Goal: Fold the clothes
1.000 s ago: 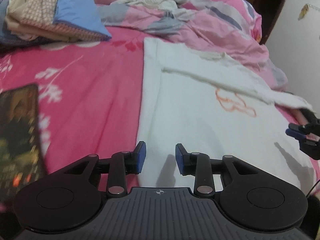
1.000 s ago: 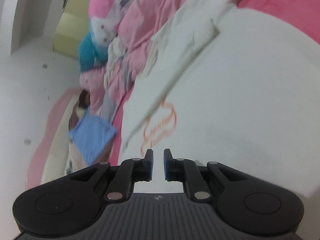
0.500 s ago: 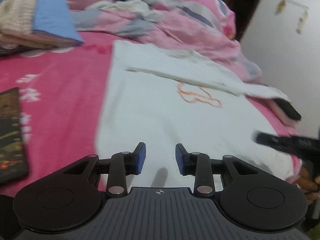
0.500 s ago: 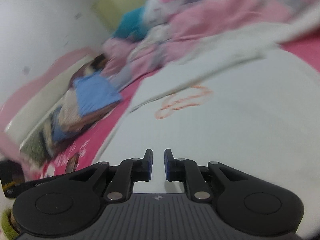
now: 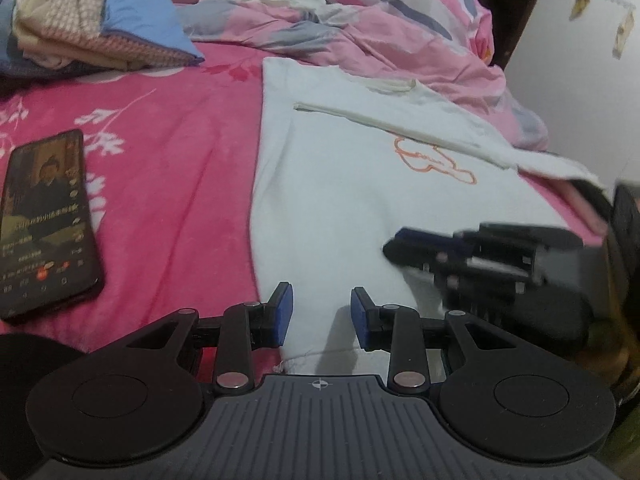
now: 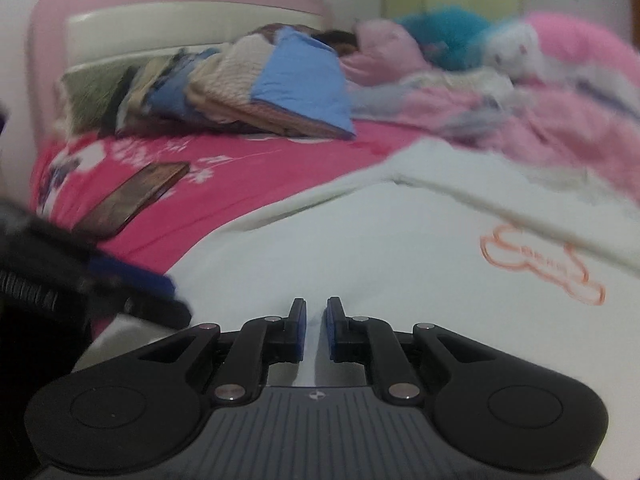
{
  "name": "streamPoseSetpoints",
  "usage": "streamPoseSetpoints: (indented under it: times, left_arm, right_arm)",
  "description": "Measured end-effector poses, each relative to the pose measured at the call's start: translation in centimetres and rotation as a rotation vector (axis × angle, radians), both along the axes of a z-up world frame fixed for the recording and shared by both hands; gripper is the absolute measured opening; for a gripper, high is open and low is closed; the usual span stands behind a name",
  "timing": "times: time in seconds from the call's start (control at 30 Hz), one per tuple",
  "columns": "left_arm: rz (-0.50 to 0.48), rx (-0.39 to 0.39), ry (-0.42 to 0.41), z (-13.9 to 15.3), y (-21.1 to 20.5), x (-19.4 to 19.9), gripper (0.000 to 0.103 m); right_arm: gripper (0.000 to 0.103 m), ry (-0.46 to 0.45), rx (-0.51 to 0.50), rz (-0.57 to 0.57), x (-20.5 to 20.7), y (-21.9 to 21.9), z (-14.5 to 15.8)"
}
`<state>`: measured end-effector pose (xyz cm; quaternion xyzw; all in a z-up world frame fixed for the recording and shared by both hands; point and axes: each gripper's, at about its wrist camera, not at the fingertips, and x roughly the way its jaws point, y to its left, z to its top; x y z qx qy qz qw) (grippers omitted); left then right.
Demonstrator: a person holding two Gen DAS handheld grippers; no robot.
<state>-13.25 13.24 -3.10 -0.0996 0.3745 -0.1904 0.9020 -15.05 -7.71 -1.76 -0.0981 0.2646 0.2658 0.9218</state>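
We see a white shirt (image 5: 360,200) spread flat on the pink sheet (image 5: 172,168), its far sleeve folded in across the chest just above an orange outline print (image 5: 434,160). Our left gripper (image 5: 321,308) hangs over the shirt's near hem with its blue pads a moderate gap apart — nothing between them, only cloth below. The right gripper (image 6: 316,330) is over the shirt too, near its middle; its jaws stand narrow, a thin slit left, and they have just been closing with nothing caught in them. In the left view it shows blurred at the right, its fingers pointing across the cloth. A phone (image 5: 46,216) lies screen-up on the sheet, well apart from the shirt's left edge. Behind it sits a pile of clothes (image 5: 92,20) — and a rumpled pink quilt (image 5: 380,32) lies along the shirt's far side.
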Motion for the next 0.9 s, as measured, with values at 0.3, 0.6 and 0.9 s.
streamPoseSetpoints:
  times: [0.3,0.6,0.9]
  left_arm:
    - [0.052,-0.082,0.041,-0.8,2.4,0.1,0.032]
    - [0.067,-0.118,-0.012,0.2,2.9,-1.2,0.032]
    - [0.024,-0.093,-0.081,2.2,0.4,-0.5,0.045]
  right_arm:
    - [0.008,-0.047,-0.018,0.26,-6.9,3.1,-0.7]
    - [0.011,0.074,0.128,0.166,-7.9,0.9,0.0]
    - [0.026,0.209,0.482,-0.184,-6.4,-8.5,1.1]
